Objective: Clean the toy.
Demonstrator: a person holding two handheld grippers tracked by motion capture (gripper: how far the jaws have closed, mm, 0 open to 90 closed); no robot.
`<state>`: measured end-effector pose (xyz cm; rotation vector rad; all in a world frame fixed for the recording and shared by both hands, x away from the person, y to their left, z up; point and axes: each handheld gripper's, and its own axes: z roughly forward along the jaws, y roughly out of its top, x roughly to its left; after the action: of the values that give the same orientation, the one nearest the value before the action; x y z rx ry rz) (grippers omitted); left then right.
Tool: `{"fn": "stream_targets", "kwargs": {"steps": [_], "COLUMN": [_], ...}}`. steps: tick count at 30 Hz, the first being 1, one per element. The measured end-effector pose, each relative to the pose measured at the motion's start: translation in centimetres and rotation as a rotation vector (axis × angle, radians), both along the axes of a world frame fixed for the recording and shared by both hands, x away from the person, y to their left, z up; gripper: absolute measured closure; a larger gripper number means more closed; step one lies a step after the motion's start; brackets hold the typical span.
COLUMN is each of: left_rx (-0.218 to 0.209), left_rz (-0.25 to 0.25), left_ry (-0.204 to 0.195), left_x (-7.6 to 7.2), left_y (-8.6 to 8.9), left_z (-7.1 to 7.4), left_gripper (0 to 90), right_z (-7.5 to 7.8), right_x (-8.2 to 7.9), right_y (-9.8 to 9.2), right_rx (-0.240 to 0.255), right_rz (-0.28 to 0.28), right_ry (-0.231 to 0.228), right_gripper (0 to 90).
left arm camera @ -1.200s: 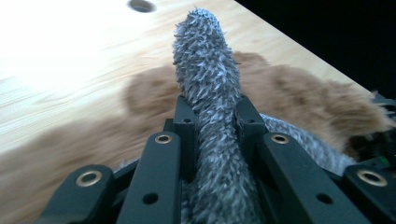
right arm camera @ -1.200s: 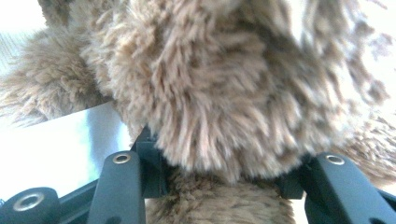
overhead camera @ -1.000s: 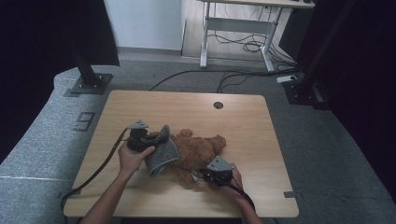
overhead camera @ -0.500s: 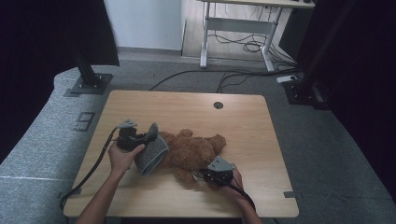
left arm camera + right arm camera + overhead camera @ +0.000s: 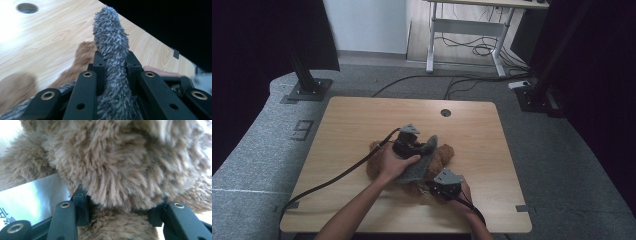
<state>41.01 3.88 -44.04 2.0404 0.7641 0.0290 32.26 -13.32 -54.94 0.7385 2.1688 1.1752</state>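
Since 1 s ago, left gripper [image 5: 412, 145] carried the grey fuzzy cloth [image 5: 419, 167] toward 3 o'clock, over the brown teddy bear [image 5: 437, 160] at table [image 5: 362, 120] centre; jaws pinch cloth. Right gripper [image 5: 443, 184], at 5 o'clock, clamps bear's limb, steady.

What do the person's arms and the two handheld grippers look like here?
Both forearms are bare, no sleeves. The left gripper and right gripper are black, each topped with a grey three-cornered plate and trailing a black cable. Their jaws are black bars with brass-coloured rivets.
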Motion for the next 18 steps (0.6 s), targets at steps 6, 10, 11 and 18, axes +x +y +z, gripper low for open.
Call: {"fn": "stream_targets", "kwargs": {"steps": [6,10,11,18], "left_rx": [0.109,0.124,0.122,0.063], "left_rz": [0.023,0.060,0.070,0.143], "left_ry": [0.024,0.025,0.031,0.103], "left_x": [1.6,1.8,1.9,3.0], "left_y": [-1.7,-0.1,0.6,6.7], "left_z": [-1.1,-1.0,-1.0,-1.8], "left_gripper": [75.1,75.4,75.4,75.3], "right_z": [-0.1,-0.2,-0.2,-0.2], "right_x": [-0.2,-0.4,-0.6,-0.8], "right_y": [0.2,0.4,0.5,0.6], "right_rx": [-0.035,-0.055,-0.065,-0.078], "right_rz": [-0.005,-0.015,-0.018,-0.016], "right_ry": [-0.015,-0.035,-0.041,-0.051], "right_gripper": [48.8,49.9,50.1,50.6]}}
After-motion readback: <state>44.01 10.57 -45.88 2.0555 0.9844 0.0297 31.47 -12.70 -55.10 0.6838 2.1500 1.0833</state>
